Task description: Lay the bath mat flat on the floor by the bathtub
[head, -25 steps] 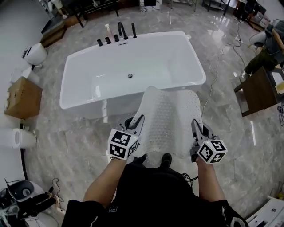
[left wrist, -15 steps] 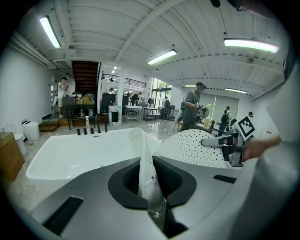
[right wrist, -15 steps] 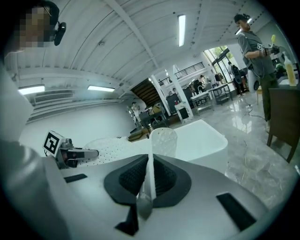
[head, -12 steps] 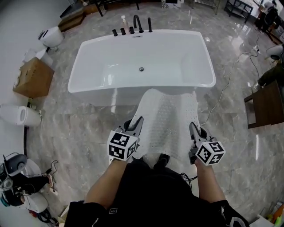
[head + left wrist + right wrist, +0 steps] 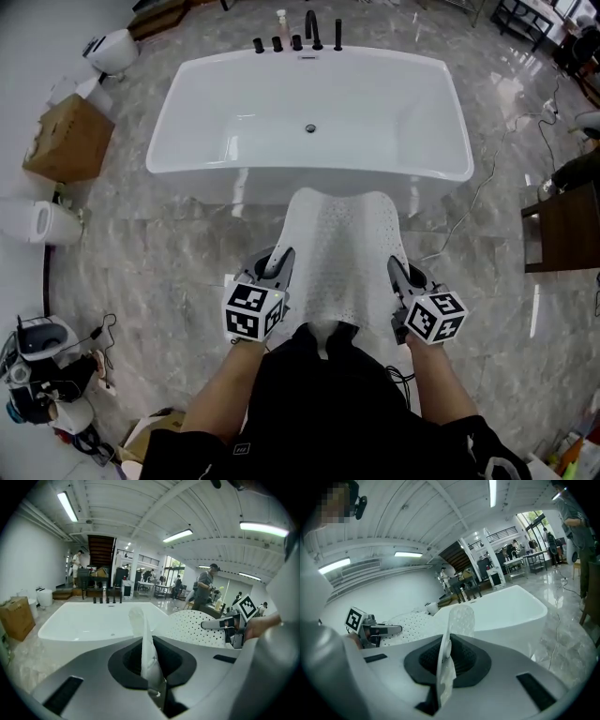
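Left gripper and right gripper each pinch a corner of the mat — the holding step. Next, likely: lower it flat beside the bathtub.

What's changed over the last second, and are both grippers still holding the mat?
The left gripper and right gripper have lowered the bath mat; its far edge now hangs before the near wall of the bathtub instead of over its rim. Unchanged: both stay shut on the mat's near corners.
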A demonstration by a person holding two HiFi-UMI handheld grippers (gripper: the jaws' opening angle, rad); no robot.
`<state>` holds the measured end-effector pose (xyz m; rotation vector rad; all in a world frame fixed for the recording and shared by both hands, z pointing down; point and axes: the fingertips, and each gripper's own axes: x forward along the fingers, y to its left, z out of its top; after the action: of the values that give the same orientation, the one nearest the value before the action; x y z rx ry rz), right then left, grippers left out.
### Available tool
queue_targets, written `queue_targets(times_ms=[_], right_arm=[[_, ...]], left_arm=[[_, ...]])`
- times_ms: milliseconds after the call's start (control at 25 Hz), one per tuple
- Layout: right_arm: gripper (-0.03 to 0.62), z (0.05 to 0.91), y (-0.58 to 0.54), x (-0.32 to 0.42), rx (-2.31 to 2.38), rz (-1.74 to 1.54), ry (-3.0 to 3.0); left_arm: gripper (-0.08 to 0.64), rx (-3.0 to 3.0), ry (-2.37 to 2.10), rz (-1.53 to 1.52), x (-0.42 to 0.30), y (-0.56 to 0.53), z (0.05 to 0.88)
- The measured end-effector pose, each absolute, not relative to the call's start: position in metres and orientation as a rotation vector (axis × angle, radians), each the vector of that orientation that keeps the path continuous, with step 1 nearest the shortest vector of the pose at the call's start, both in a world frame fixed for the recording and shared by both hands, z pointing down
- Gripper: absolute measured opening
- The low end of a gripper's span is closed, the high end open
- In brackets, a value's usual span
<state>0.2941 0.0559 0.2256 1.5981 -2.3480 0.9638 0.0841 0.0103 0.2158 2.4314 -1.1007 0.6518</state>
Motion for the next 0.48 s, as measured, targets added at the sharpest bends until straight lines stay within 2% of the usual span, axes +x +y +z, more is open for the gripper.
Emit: queue_targets(times_ms=[200,480], right_arm=[[0.021,0.252,0.049,0.255,1.59,0.999,-2.287],[0.021,0.288,0.051,0.156,1.422,0.966,-2.277]], left_arm=[[0.023,2.399,-1.085,0.654,0.04,0.008,0.243],[0.023,2.386,-1.029,0.677,-0.015,0.005,0.279]])
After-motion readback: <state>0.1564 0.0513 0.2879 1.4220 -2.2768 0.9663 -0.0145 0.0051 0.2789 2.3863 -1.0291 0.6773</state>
